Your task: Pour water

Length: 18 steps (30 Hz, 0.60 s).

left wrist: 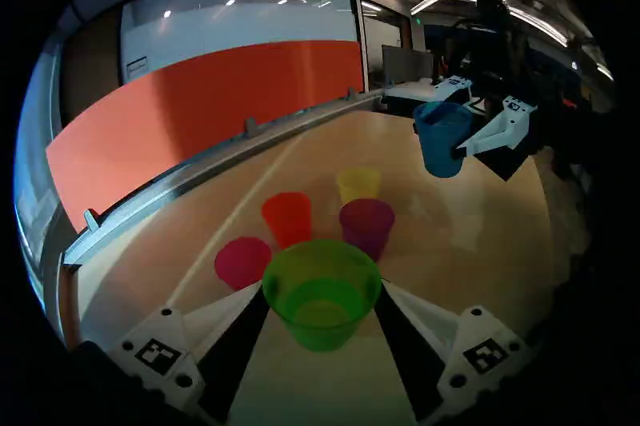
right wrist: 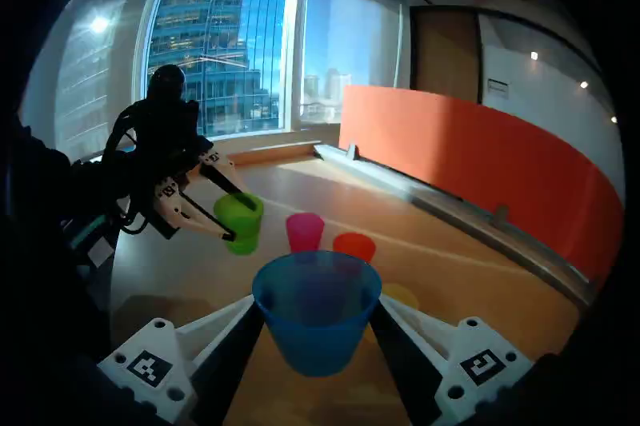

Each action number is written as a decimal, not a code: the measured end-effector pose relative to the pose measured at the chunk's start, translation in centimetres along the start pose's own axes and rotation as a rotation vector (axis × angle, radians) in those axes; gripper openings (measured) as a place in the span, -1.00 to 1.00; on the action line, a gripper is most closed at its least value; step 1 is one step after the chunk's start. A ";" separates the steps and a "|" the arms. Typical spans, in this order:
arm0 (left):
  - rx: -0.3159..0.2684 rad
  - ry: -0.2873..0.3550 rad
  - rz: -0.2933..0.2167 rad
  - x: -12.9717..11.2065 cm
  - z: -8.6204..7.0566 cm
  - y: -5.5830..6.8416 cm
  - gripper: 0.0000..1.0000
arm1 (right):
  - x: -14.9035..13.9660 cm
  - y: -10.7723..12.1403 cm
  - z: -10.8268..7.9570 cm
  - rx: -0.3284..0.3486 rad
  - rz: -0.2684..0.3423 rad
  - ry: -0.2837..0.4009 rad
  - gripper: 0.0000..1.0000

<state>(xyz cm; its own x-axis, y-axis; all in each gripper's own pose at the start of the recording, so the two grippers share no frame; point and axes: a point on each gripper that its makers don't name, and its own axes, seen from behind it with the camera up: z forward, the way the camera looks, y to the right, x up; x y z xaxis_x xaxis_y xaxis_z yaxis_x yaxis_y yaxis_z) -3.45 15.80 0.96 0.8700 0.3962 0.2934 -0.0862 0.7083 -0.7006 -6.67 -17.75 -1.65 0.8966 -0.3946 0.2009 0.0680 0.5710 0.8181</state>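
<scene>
— Wooden tabletop (left wrist: 480, 242) is stretching away under both cameras, and an orange wall panel (left wrist: 224, 106) is running along its far edge. What is the left gripper (left wrist: 322, 290) doing?

— Its two fingers are pressing on the sides of a green cup (left wrist: 322, 294) at the bottom centre of the left gripper view, parted just as wide as the cup. The cup is sitting upright, its long axis vertical and its mouth facing up toward the camera.

— And the right gripper (right wrist: 317, 306)?

— It is gripping a blue cup (right wrist: 317, 322) the same way, low in the centre of the right gripper view, fingers closed in against the cup's walls. That cup's long axis is also running vertically, mouth up. In the left gripper view the blue cup is hanging in the upper right of the frame, off the table, and looking close to upright.

— Is either cup carrying water?

— That cannot be told from these views.

— What is standing on the table?

— Four cups are standing mouth up at mid-frame, just beyond the green one: a pink cup (left wrist: 242, 260) at the left, a red cup (left wrist: 288, 218) behind it, a purple cup (left wrist: 366, 226) to the right and a yellow cup (left wrist: 358, 184) farthest back. A tall window (right wrist: 224, 50) is filling the upper left of the right gripper view.
</scene>
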 end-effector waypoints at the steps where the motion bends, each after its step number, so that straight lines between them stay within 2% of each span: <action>1: -0.003 -0.013 0.000 -0.4 0.2 -0.1 0.73 | -0.4 0.0 0.2 0.003 -0.002 -0.017 0.77; 6: -0.013 -0.065 0.003 -1.8 0.9 -0.3 0.73 | -2.3 0.1 1.1 0.014 -0.015 -0.088 0.77; 18: -0.038 -0.137 -0.004 -3.9 3.0 -0.6 0.73 | -6.0 -0.1 2.8 0.042 -0.023 -0.208 0.77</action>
<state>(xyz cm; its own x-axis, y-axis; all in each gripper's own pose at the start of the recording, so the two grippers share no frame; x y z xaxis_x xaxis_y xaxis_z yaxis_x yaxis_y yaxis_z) -8.25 15.52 2.18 0.7958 0.4711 0.3804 -0.0620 0.6883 -0.7227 -13.33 -17.44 -1.39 0.7850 -0.5499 0.2851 0.0654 0.5313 0.8446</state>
